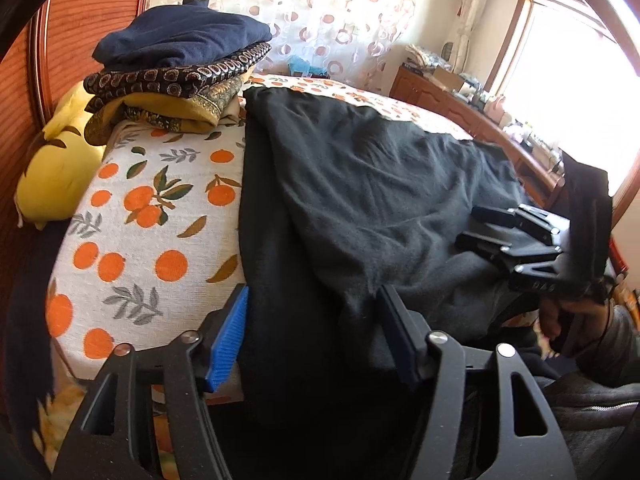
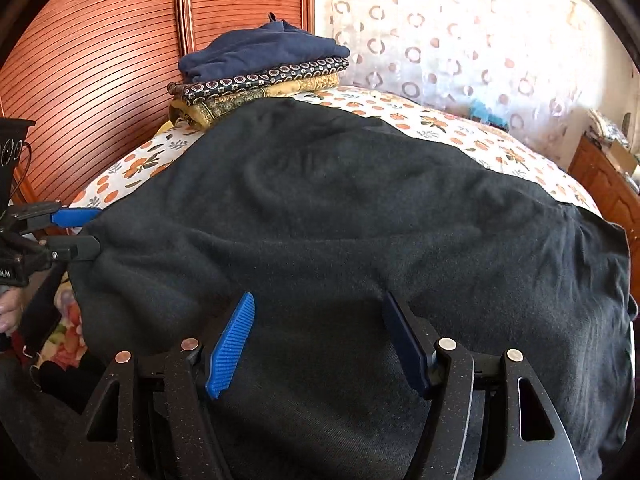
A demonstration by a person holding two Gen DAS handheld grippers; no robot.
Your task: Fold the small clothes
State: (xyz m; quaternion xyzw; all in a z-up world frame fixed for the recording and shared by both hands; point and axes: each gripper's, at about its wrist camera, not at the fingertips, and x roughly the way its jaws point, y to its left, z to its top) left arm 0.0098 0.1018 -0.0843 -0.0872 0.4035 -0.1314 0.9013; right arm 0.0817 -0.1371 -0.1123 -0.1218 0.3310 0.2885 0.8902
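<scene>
A black garment lies spread over the bed with the orange-print cover; it also fills the right wrist view. My left gripper is open, its blue pads straddling the garment's near edge; it also shows at the left of the right wrist view. My right gripper is open over the garment's near part, with the cloth between its fingers; it also shows at the right of the left wrist view.
A stack of folded clothes, navy on top, sits at the bed's far left corner and shows in the right wrist view. A yellow pillow is beside it. A wooden headboard is behind, a dresser and window to the right.
</scene>
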